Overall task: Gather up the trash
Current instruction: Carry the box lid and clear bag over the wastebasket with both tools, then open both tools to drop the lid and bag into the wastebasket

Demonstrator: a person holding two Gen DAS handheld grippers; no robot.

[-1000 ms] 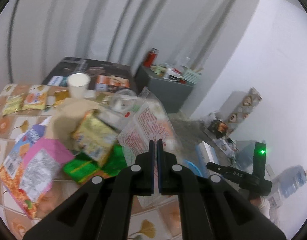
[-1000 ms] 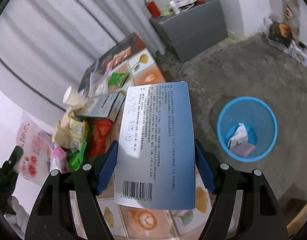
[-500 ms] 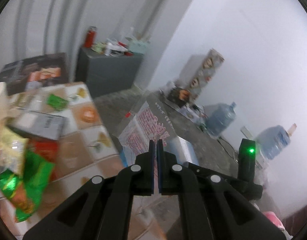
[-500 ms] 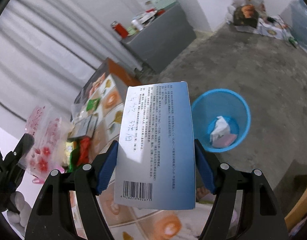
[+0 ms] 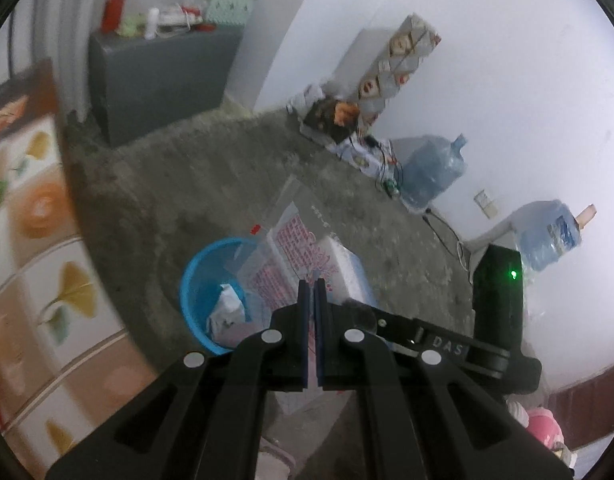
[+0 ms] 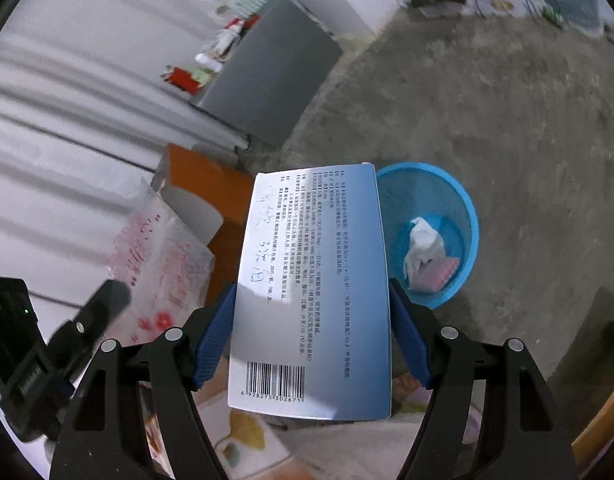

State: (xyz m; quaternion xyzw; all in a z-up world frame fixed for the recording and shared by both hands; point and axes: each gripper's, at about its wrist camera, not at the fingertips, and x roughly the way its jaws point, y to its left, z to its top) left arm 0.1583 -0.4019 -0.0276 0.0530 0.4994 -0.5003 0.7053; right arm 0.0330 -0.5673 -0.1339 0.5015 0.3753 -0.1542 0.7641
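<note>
The right gripper (image 6: 309, 332) is clamping a flat silver-blue printed carton (image 6: 311, 288); the left gripper (image 5: 309, 320) is pinching a clear red-printed plastic bag (image 5: 295, 248). Released early, either risks missing the round blue plastic wastebasket (image 6: 465, 200).

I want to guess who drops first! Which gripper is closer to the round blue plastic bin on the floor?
Hard to tell. The left gripper, shut on a clear printed plastic bag, and the right gripper, holding a silvery-blue box, both hang beside the blue bin, not yet over it.

We see a silvery-blue printed box (image 6: 311, 292) and a clear red-printed bag (image 5: 295, 248), both aloft near the blue bin (image 6: 439, 216) holding crumpled paper.
</note>
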